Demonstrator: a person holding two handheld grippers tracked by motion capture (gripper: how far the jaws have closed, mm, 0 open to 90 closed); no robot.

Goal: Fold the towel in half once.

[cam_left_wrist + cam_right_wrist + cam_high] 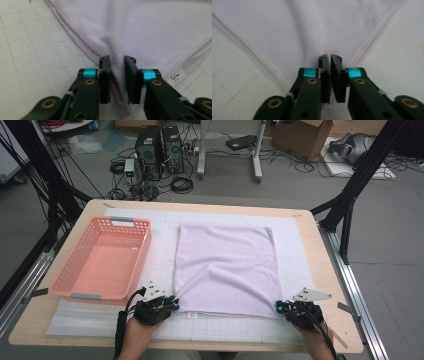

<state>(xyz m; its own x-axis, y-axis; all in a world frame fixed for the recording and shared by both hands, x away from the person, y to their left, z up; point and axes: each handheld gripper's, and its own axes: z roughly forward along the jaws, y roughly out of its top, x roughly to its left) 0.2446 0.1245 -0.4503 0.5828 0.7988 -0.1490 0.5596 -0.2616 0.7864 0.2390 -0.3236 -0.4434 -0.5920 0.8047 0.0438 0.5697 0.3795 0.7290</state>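
**Two near corners of one towel pinched**

The right gripper (330,58) is clamped, fingers nearly together, on the towel's (226,270) near right corner. The left gripper (117,60) is closed on the near left corner, a fold of cloth bunched between its fingers. One lilac towel is spread flat on the white gridded mat (295,245); its stitched hems run outward from both grips. One pink basket (102,260) is stood just left of the towel. Bare table (327,270) is left along the right edge.
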